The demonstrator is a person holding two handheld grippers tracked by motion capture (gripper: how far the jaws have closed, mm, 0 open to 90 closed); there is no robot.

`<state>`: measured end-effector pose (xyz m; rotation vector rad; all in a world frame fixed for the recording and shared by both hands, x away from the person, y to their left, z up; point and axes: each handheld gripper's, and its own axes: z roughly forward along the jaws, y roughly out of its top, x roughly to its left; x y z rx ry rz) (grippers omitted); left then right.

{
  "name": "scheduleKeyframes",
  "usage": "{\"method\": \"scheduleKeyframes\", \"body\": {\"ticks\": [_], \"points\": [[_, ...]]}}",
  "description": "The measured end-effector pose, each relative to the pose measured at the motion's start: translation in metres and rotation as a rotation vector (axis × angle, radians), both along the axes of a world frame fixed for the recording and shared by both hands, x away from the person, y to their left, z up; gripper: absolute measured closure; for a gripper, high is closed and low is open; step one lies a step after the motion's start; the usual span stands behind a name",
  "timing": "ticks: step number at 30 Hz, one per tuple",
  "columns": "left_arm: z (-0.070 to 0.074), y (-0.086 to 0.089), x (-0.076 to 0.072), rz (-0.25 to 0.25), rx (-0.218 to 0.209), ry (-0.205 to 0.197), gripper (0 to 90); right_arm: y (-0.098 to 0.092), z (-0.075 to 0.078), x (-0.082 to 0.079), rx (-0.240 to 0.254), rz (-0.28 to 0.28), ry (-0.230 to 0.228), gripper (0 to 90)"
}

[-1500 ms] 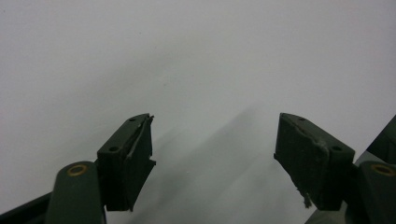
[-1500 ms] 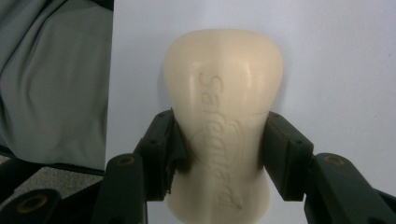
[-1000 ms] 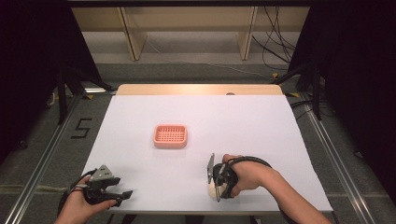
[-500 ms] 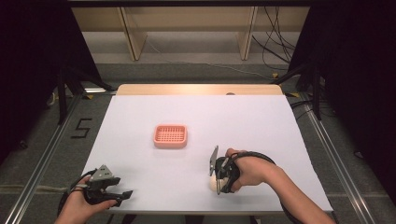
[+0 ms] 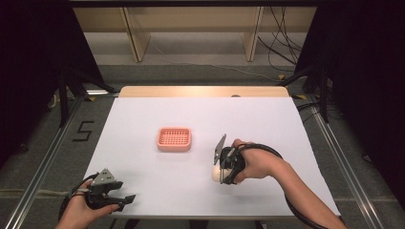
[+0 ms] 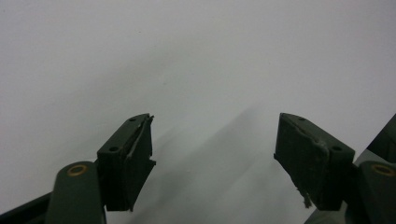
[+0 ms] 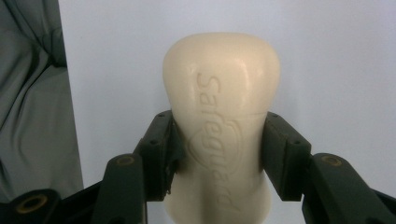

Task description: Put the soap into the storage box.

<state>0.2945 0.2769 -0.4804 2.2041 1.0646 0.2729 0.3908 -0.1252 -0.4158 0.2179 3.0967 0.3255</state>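
The soap [image 7: 222,126] is a cream-coloured bar with a waisted middle and raised lettering on its face. It sits pinched between the jaws of the right gripper [image 7: 219,154], whose pads press on its two narrow sides at the waist. In the high view the soap [image 5: 217,174] hangs at the gripper's tip over the right-hand part of the table [image 5: 267,124], right of the pink dish [image 5: 174,139] and apart from it.

The bar looks hard, light enough for one gripper, and probably slick; its rounded shoulders could let it squirt out under a hard squeeze. The waist seems the best hold, since the wider ends either side should keep it from sliding.

The left gripper [image 6: 215,149] rests low at the table's near left corner, jaws spread with nothing between them.
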Motion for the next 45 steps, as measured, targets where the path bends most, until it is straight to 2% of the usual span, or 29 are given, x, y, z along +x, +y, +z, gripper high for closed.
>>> {"method": "scheduleKeyframes", "body": {"ticks": [1, 2, 3, 5, 7, 11, 13, 14, 17, 19, 20, 22, 23, 24, 25, 26, 31, 32, 34, 36, 37, 39, 42, 45], "points": [[0.000, 0.000, 0.000, 0.000, 0.003, 0.004, 27.4, 0.000, 0.001, 0.002, 0.004, 0.005, 0.000, 50.4], [0.000, 0.000, 0.000, 0.000, 0.002, 0.001, 27.4, 0.000, 0.001, 0.002, 0.011, -0.015, 0.009, 50.4], [0.000, 0.000, 0.000, 0.001, 0.001, 0.001, 27.4, 0.000, 0.002, 0.005, 0.002, 0.003, -0.011, 50.4], [0.000, 0.001, 0.000, 0.006, 0.004, -0.004, 27.4, 0.001, 0.003, 0.004, 0.014, -0.057, 0.006, 50.4], [0.000, 0.001, 0.000, 0.005, 0.006, -0.005, 27.4, 0.000, 0.003, 0.008, 0.016, -0.046, -0.007, 50.4], [0.000, 0.002, -0.001, 0.015, 0.013, -0.007, 27.4, 0.003, 0.002, 0.011, 0.074, -0.037, -0.006, 50.4], [0.000, 0.002, -0.001, 0.013, 0.000, 0.009, 27.4, 0.003, 0.003, 0.008, 0.071, -0.106, 0.000, 50.5], [0.000, 0.002, -0.001, 0.014, 0.003, 0.011, 27.4, 0.004, 0.003, 0.009, 0.080, -0.113, 0.003, 50.5], [0.000, 0.002, -0.001, 0.016, 0.003, 0.009, 27.4, 0.006, 0.001, 0.011, 0.101, -0.089, -0.004, 50.4], [0.000, 0.002, -0.001, 0.014, 0.001, 0.010, 27.4, 0.006, 0.001, 0.010, 0.100, -0.106, -0.007, 50.5], [0.000, 0.002, -0.001, 0.013, 0.002, 0.011, 27.4, 0.007, 0.001, 0.012, 0.113, -0.080, -0.020, 50.5], [0.000, 0.002, -0.001, 0.009, 0.012, -0.001, 27.4, 0.007, 0.002, 0.013, 0.138, -0.095, -0.013, 50.5], [0.001, 0.002, -0.001, 0.008, 0.011, 0.004, 27.4, 0.007, 0.002, 0.012, 0.167, -0.116, -0.029, 50.5], [0.000, 0.002, -0.001, 0.010, 0.004, 0.004, 27.4, 0.008, 0.002, 0.014, 0.188, -0.104, -0.042, 50.5], [0.000, 0.001, -0.001, 0.019, 0.004, 0.003, 27.4, 0.008, 0.002, 0.014, 0.195, -0.107, -0.042, 50.5], [0.000, 0.002, -0.001, 0.013, 0.002, 0.009, 27.4, 0.008, 0.003, 0.014, 0.195, -0.147, -0.040, 50.5], [0.000, 0.002, -0.001, 0.017, 0.002, 0.005, 27.4, 0.010, 0.001, 0.016, 0.246, -0.123, -0.064, 50.5], [0.000, 0.002, -0.001, 0.016, 0.003, 0.007, 27.4, 0.010, 0.001, 0.014, 0.254, -0.150, -0.070, 50.5], [0.000, 0.002, -0.001, 0.014, 0.003, 0.008, 27.4, 0.010, 0.000, 0.015, 0.282, -0.134, -0.077, 50.5], [0.000, 0.002, -0.001, 0.007, 0.009, 0.001, 27.4, 0.010, -0.001, 0.014, 0.304, -0.146, -0.083, 50.5], [0.001, 0.002, -0.001, 0.007, 0.012, 0.004, 27.4, 0.010, 0.000, 0.013, 0.309, -0.174, -0.084, 50.5], [0.000, 0.002, -0.001, 0.010, 0.010, -0.002, 27.4, 0.009, -0.002, 0.014, 0.344, -0.165, -0.114, 50.5], [0.000, 0.002, -0.001, 0.010, 0.011, 0.001, 27.4, 0.007, -0.003, 0.013, 0.401, -0.218, -0.122, 50.5], [0.000, 0.002, -0.001, 0.008, 0.007, -0.001, 27.4, 0.004, -0.001, 0.013, 0.453, -0.249, -0.153, 50.5]]}}
